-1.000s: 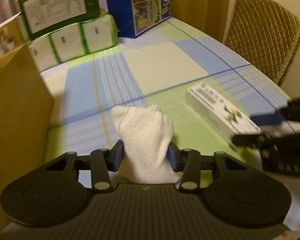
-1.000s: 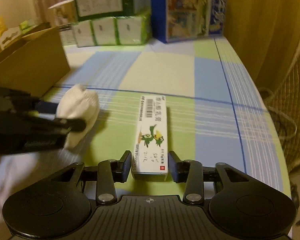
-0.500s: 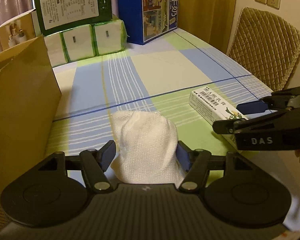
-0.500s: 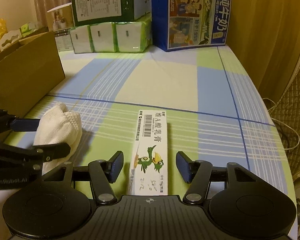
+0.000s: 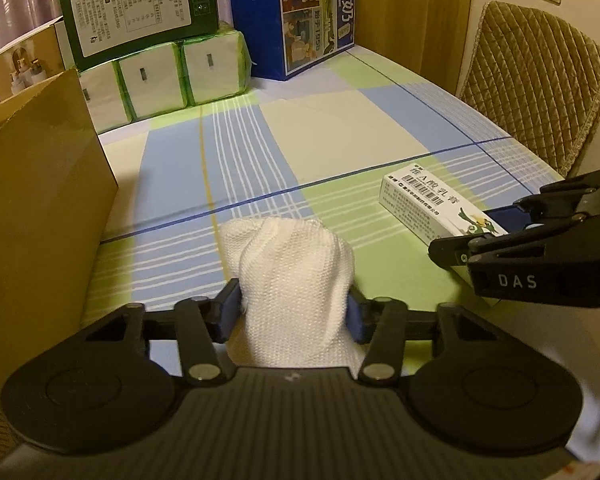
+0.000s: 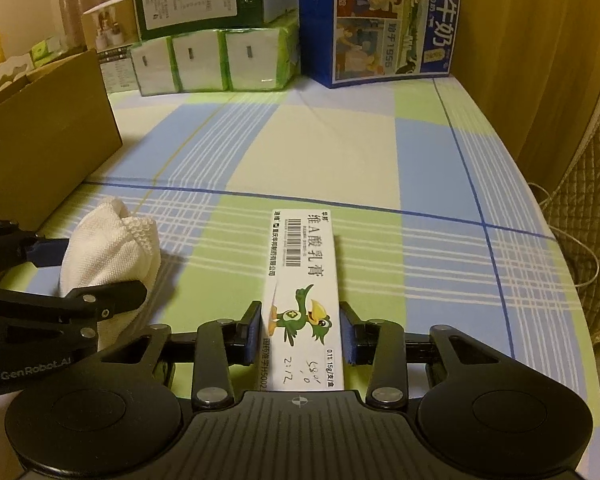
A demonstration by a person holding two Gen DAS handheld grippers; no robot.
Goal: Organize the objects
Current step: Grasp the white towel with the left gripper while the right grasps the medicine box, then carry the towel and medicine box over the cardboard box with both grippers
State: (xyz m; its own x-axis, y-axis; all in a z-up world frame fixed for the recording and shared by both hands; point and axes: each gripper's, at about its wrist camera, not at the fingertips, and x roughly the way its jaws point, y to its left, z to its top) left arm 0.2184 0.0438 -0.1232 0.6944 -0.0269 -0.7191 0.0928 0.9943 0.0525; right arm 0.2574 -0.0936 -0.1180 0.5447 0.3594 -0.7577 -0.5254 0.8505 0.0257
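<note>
A white knitted cloth bundle (image 5: 292, 272) rests on the checked tablecloth, and my left gripper (image 5: 292, 312) is shut on its lower part, blue pads pressing both sides. To its right lies a long white ointment box (image 6: 300, 264) with a green bird printed on it. My right gripper (image 6: 302, 332) is shut on the box's near end, one pad against each long side. The right wrist view also shows the cloth bundle (image 6: 112, 248) at the left, between the left gripper's fingers. The box (image 5: 420, 200) shows in the left wrist view too.
An open brown cardboard box (image 5: 40, 200) stands close on the left. At the back sit wrapped tissue packs (image 5: 160, 76) under a green carton (image 5: 140, 12), and a blue milk carton (image 5: 312, 12). A quilted chair (image 5: 536, 100) stands past the table's right edge.
Half a second ago both grippers' fingers stood wider apart around the cloth and the box. Both pairs have now closed in against them. The cloth and the box still lie on the table.
</note>
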